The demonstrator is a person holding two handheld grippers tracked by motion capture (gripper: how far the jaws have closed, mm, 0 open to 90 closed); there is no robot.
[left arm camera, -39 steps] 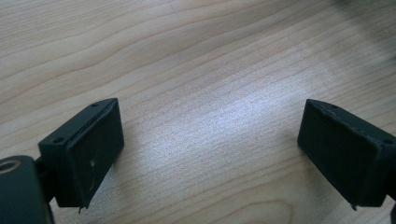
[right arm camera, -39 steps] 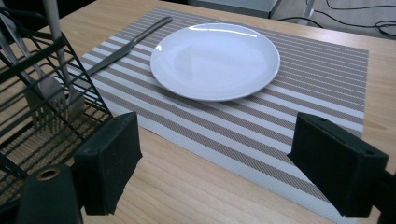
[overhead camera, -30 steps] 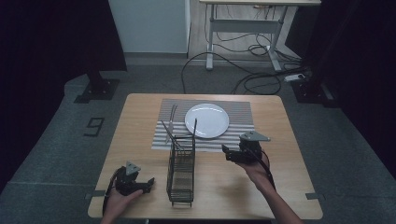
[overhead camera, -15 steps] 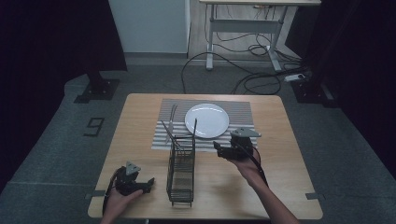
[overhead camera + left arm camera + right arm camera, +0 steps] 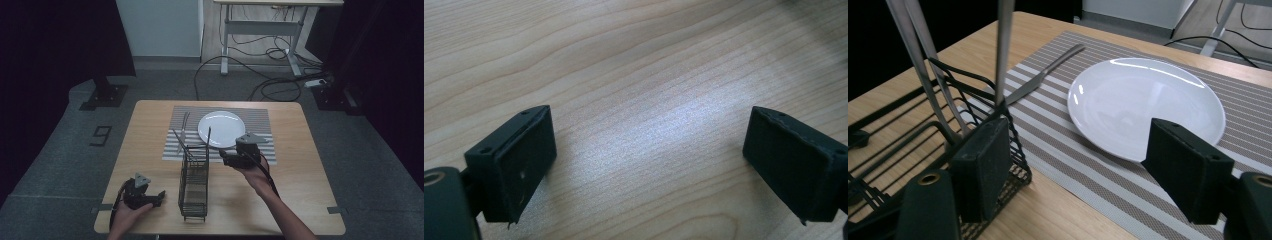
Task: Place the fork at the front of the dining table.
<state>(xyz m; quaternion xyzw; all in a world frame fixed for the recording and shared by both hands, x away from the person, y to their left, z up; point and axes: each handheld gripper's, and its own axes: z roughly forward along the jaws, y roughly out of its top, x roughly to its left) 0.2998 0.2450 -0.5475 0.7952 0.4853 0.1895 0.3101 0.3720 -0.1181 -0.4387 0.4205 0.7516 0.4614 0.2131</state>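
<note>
Two grippers work over a wooden table (image 5: 310, 200). From above, the right gripper (image 5: 226, 156) sits near the far end of the black wire rack (image 5: 194, 187), just right of the upright utensil (image 5: 209, 136) standing in it; whether its jaws touch that utensil cannot be told from there, since the jaws are small and dark against the rack. The utensil heads are cut off at the top of the right gripper view, so I cannot tell which kind of cutlery they are.

The right gripper view gives what the high view lacks: the jaws stand apart with nothing between them, having just been closing. The nearest utensil shaft rises just behind the left jaw, outside the gap, and two more thin handles lean at the far left. Between the jaws lie the striped placemat (image 5: 1108, 185) and the near edge of the white plate (image 5: 1148, 100). A knife (image 5: 1040, 80) lies flat on the mat, left of the plate.

The left gripper (image 5: 153, 197) rests at the near left of the table, well apart from the rack. Its own view shows bare wood grain between released, widely spread jaws, which the high view cannot make out.
</note>
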